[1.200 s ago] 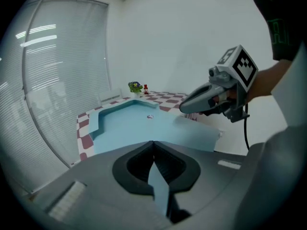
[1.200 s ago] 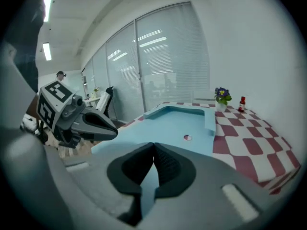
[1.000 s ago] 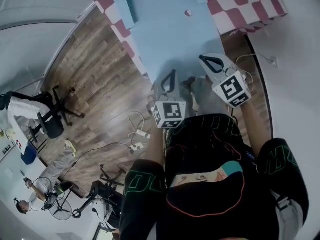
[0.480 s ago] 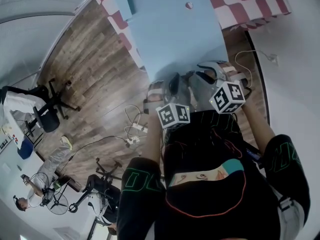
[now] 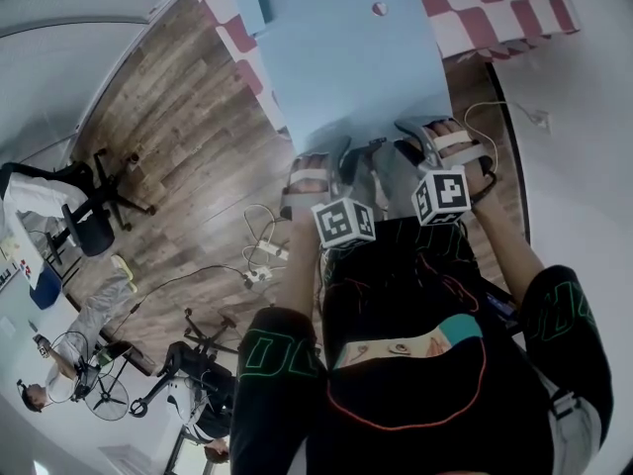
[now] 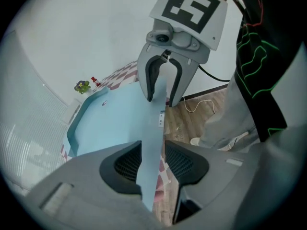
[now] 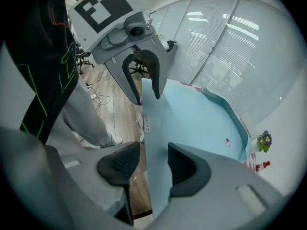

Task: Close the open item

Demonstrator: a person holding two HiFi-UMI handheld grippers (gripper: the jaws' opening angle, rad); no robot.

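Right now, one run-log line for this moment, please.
left gripper: jaws opening, blue panel edge between them | right gripper: jaws opening, same edge between them | panel: no longer clamped

A large light-blue flat panel (image 5: 346,57) with a smooth matte face lies broad and roughly level, its far end against a red-and-white checkered surface (image 5: 495,8). A small round knob (image 5: 380,9) sits near that far end. A raised lip (image 6: 72,128) borders the far end and one side. The thin near edge (image 6: 152,166) hangs free above the wooden floor (image 5: 188,146) and carries a small white tag (image 6: 161,119).
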